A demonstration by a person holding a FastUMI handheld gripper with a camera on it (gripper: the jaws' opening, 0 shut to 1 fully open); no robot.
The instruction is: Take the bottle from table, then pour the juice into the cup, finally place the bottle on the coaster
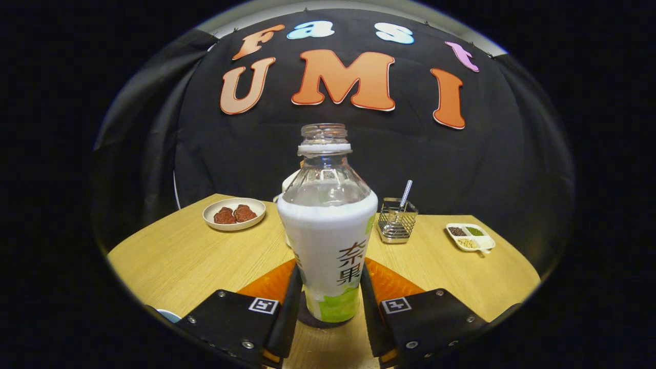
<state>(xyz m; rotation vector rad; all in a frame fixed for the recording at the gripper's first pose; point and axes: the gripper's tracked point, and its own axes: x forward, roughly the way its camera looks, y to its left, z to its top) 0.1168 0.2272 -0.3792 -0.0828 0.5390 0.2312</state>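
Bottle (328,241) hides coaster (315,320); hand-held gripper (329,307) grips bottle.

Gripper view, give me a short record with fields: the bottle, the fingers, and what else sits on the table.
bottle: uncapped bottle, upright, between the fingers
base: over a dark round coaster
gripper: gripper, fingers against both sides of the bottle
beyond left: plate with two brown pieces
beyond right: wire basket with a straw, divided dish
surface: wooden table

Plate (234,213) with brown food, wire basket (396,221), divided dish (470,236) on table (179,256).
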